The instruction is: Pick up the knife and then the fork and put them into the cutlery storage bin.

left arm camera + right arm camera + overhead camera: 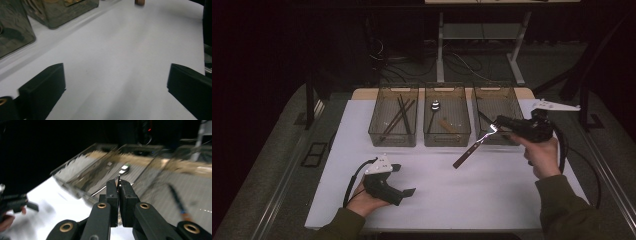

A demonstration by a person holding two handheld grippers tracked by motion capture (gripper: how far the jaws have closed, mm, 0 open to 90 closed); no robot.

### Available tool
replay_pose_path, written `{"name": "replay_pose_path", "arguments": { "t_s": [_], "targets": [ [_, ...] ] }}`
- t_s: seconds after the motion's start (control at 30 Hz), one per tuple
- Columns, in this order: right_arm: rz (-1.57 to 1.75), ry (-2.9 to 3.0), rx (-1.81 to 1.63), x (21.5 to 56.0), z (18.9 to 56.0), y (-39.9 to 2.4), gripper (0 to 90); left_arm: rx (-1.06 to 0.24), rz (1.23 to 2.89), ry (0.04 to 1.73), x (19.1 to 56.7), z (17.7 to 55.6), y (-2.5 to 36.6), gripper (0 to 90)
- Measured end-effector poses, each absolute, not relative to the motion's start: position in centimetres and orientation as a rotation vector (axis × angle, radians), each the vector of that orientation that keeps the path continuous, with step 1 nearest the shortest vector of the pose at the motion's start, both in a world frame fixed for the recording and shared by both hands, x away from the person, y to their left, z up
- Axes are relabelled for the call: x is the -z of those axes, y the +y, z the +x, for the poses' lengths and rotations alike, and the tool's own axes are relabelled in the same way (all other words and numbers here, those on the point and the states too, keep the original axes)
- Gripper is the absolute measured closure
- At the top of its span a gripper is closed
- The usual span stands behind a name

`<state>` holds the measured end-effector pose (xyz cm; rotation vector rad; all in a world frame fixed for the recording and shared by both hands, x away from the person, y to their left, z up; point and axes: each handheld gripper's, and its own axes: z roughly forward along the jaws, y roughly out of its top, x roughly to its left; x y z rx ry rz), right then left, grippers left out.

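A metal utensil with a brown wooden handle (465, 155) hangs slanted over the white table (492, 200), in front of the right bin. My right gripper (499, 122) is shut on its metal end, and the handle points down and to the left. In the right gripper view the jaws (118, 185) pinch a thin metal strip (118, 179). My left gripper (404, 179) rests low at the table's near left. It is wide open, with bare table between its jaws (116, 75). The handle's tip (140, 2) shows at the top of the left gripper view.
Three clear bins stand in a row at the back. The left bin (377, 131) holds dark chopsticks. The middle bin (448, 140) holds a spoon (434, 106). The right bin (512, 100) holds a dark-handled piece (178, 199). A desk frame and cables stand behind the table.
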<state>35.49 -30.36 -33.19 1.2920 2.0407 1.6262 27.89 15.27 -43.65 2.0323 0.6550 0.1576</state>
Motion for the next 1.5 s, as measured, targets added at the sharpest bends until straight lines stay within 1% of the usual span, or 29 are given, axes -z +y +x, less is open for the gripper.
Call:
{"name": "replay_pose_path", "arguments": {
  "t_s": [0.27,0.6,0.83,1.1,1.33,1.5],
  "targets": [
    [1.344,1.917,-1.577,30.1,37.2,-34.6,86.9,-0.139,2.062,0.659,44.2,27.7,16.0,0.0],
    [1.41,1.835,-1.418,28.5,40.4,-37.9,86.8,-0.129,2.077,0.649,44.2,27.6,15.7,0.0],
    [1.461,1.845,-1.273,29.4,43.1,-38.3,86.8,-0.121,2.078,0.642,44.2,27.5,15.5,0.0],
    [1.543,1.943,-1.187,32.5,45.9,-37.3,86.8,-0.111,2.082,0.634,44.3,27.5,15.5,0.0],
    [1.576,2.014,-1.161,34.6,47.3,-36.1,86.7,-0.107,2.086,0.634,44.4,27.4,15.3,0.2],
    [1.608,2.023,-1.19,35.4,47.9,-36.1,85.7,-0.105,2.081,0.638,44.4,27.4,15.1,0.4]
  ]
}}
